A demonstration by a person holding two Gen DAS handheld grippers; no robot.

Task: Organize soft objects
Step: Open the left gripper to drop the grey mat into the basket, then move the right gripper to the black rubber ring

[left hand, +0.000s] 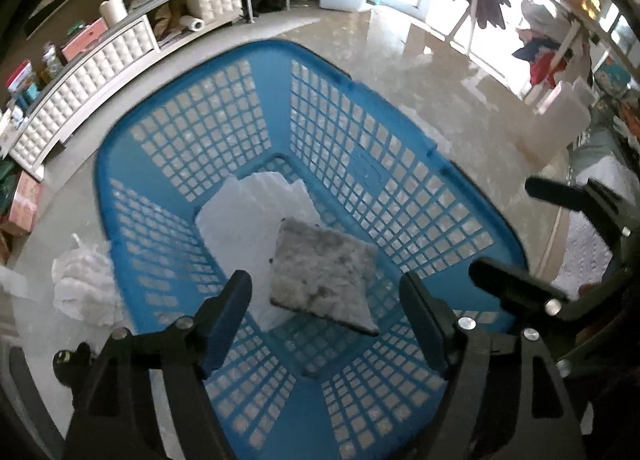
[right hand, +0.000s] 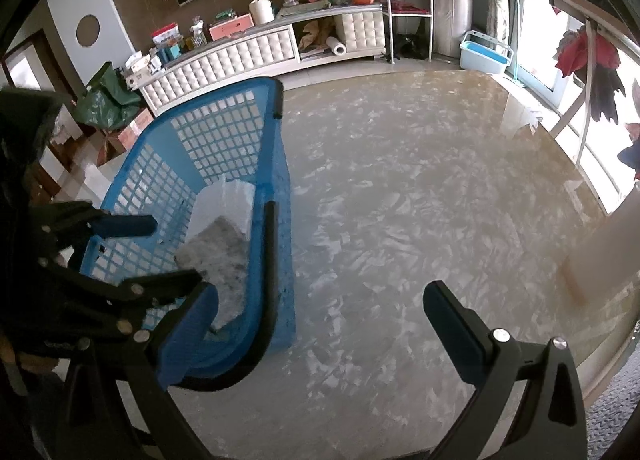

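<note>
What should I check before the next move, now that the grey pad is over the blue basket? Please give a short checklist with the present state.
1. Left gripper open, nothing between its fingers: ok.
2. Grey pad free of the gripper and inside the blue basket: ok; whether it has settled flat: cannot tell.
3. White foam sheet lying under the pad on the basket floor: ok.
4. Right gripper open and empty, over the bare table beside the basket: ok.
5. More soft objects waiting: a white bag lies left of the basket; its contents: cannot tell.
</note>
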